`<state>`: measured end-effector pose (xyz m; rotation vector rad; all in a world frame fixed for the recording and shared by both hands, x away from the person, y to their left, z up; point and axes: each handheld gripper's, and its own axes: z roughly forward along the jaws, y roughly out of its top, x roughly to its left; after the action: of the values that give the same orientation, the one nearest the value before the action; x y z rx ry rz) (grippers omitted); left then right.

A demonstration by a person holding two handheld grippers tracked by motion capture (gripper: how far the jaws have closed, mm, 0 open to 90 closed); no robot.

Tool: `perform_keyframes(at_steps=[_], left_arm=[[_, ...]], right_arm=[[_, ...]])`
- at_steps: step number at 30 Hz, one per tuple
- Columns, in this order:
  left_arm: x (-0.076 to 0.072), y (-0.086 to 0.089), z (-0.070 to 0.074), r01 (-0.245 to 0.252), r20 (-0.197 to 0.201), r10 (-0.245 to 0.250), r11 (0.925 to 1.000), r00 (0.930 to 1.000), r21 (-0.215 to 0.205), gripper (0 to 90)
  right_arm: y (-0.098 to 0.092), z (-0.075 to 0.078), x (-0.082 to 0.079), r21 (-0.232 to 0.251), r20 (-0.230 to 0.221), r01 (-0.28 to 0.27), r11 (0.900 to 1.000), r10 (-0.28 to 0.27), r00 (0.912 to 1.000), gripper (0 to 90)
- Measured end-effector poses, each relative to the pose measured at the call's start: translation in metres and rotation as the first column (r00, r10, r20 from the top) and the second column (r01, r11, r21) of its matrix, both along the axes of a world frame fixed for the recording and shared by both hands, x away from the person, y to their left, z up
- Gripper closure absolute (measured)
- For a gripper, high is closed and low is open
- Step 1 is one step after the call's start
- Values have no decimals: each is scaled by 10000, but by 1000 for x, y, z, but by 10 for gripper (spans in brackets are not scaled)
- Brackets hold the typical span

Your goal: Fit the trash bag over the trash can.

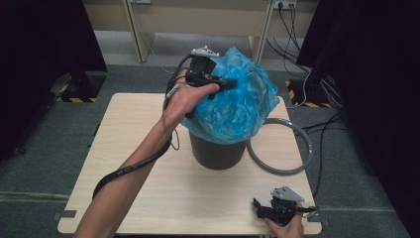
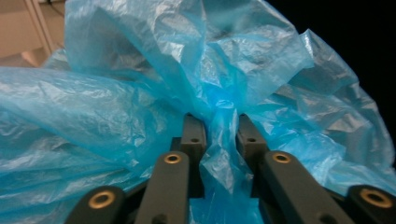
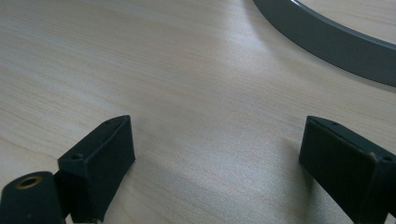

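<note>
A blue plastic bag point(image 1: 240, 106) billows over the top of a dark round bin point(image 1: 218, 152) in the middle of the table. My left gripper point(image 1: 229, 85) reaches into the bag's upper left side from the left. In the left gripper view a bunched fold of the bag point(image 2: 140, 93) runs between the jaws of that gripper point(image 2: 219, 128), which stand close together and pinch it. My right gripper point(image 1: 258, 208) rests low at the table's front right corner, held by a hand. In the right gripper view, that gripper point(image 3: 219, 154) has its jaws wide apart over bare wood, with nothing between them.
A grey ring point(image 1: 282, 170) lies flat on the wooden table point(image 1: 148, 188) to the right of the bin, and its edge point(image 3: 327, 42) shows ahead of the right gripper. Cables trail on the floor at the back right. Dark curtains flank both sides.
</note>
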<state>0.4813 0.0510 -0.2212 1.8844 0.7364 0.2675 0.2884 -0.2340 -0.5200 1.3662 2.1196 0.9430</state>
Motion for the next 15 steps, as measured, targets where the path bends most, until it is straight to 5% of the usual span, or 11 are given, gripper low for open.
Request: perform_keyframes(at_steps=[7, 13, 15], left_arm=[[9, -1, -11, -536, -268, 539, 9985, 9982, 113, 541], [13, 9, -10, -1125, -76, 1129, 9928, 9936, 403, 518], [16, 12, -12, -1274, -428, 1290, 9911, 9907, 384, 508]], right_arm=[[0, 0, 0, 1, -1, 2, 10000, -2, 10000, 108], [0, 0, 0, -1, -2, 2, 10000, -2, 10000, 108], [0, 0, 0, 3, 0, 9, 10000, -9, 10000, 107]])
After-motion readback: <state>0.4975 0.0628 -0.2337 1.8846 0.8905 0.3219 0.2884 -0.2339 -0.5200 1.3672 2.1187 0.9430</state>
